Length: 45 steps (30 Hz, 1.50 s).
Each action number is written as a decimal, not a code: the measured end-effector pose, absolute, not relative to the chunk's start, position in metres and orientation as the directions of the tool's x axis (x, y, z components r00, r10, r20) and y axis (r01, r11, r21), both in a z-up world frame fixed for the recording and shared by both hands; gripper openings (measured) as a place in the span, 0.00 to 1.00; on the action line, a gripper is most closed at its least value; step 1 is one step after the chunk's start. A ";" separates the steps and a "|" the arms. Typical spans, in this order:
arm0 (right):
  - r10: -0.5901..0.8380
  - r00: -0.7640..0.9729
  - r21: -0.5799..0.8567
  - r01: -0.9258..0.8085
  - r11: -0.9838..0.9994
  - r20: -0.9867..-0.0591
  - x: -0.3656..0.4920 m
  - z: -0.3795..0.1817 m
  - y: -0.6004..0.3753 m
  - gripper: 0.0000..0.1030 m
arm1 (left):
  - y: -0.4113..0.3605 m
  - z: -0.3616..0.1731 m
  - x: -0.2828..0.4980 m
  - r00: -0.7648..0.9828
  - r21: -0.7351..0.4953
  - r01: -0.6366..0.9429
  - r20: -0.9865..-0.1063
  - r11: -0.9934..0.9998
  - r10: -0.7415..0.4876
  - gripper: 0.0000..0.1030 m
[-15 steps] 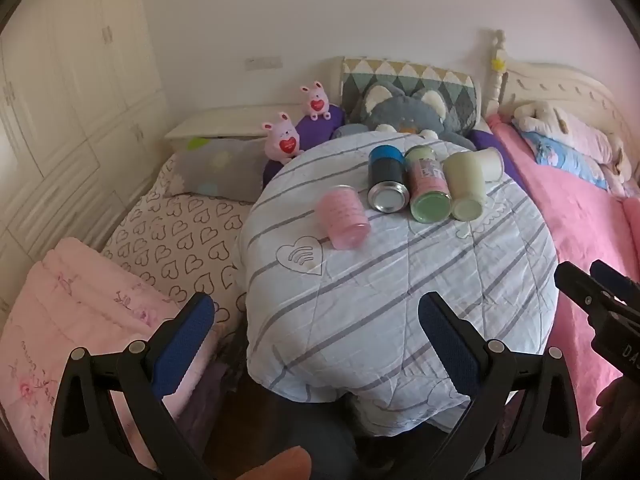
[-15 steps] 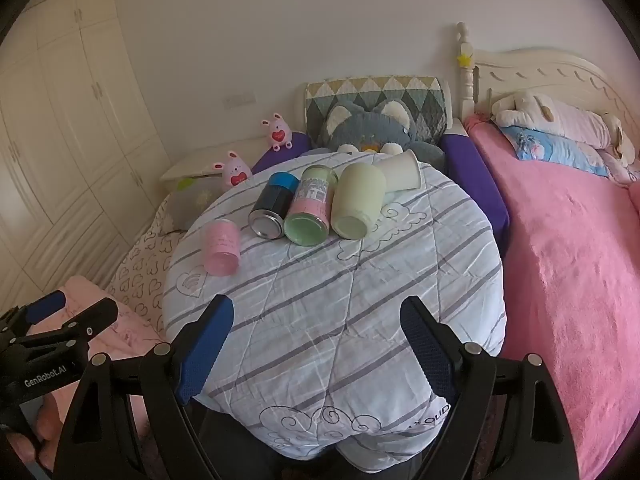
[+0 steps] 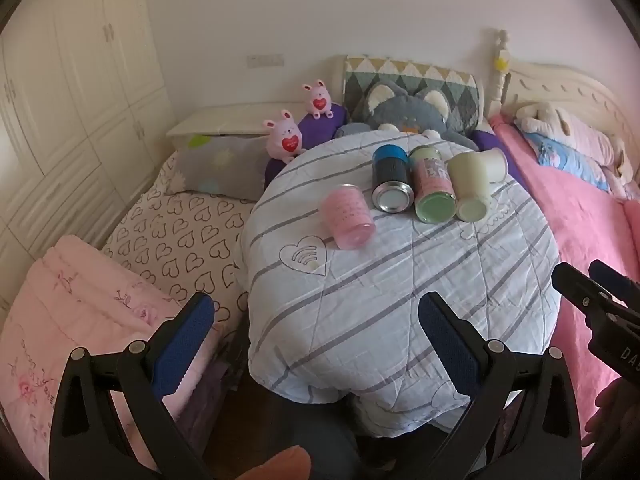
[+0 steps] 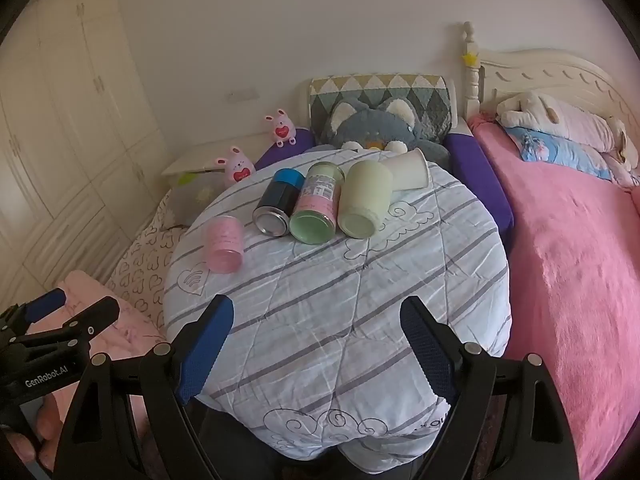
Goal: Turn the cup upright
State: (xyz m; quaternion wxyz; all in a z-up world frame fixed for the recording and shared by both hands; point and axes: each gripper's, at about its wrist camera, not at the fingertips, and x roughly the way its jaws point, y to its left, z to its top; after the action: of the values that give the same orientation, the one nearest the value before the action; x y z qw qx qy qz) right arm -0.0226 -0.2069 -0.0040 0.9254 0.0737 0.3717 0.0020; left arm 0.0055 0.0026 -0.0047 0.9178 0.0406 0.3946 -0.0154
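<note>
Several cups lie on their sides on a round table covered with a striped quilt point(image 3: 400, 300). A pink cup point(image 3: 349, 216) lies apart at the left. A black cup with a blue top point(image 3: 391, 179), a pink-and-green cup point(image 3: 433, 186), a pale cream cup point(image 3: 469, 185) and a white cup point(image 3: 496, 164) lie side by side behind it. They also show in the right wrist view: pink cup point(image 4: 223, 244), black cup point(image 4: 278, 201), pink-and-green cup point(image 4: 317, 202), cream cup point(image 4: 364, 197), white cup point(image 4: 408, 173). My left gripper point(image 3: 316, 344) and right gripper point(image 4: 318, 346) are open, empty, near the table's front edge.
A grey plush cat point(image 3: 404, 114) and two pink plush bunnies point(image 3: 284, 136) sit behind the table. A bed with a pink blanket point(image 4: 568, 248) is at the right. A heart-print mattress point(image 3: 172, 236) and a folded pink quilt point(image 3: 68, 312) are at the left. White wardrobes point(image 3: 60, 80) line the left wall.
</note>
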 end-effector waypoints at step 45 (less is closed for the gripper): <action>0.052 0.717 0.116 0.040 0.993 -0.695 -0.025 0.001 -0.200 0.84 | 0.004 -0.005 0.005 0.690 0.056 0.058 -0.724 0.997 0.001 1.00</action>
State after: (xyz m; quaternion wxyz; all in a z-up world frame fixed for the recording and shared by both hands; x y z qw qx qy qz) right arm -0.0249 -0.2000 0.0006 0.9246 0.0611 0.3761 0.0034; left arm 0.0053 0.0044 -0.0051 0.9186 0.0373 0.3932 -0.0156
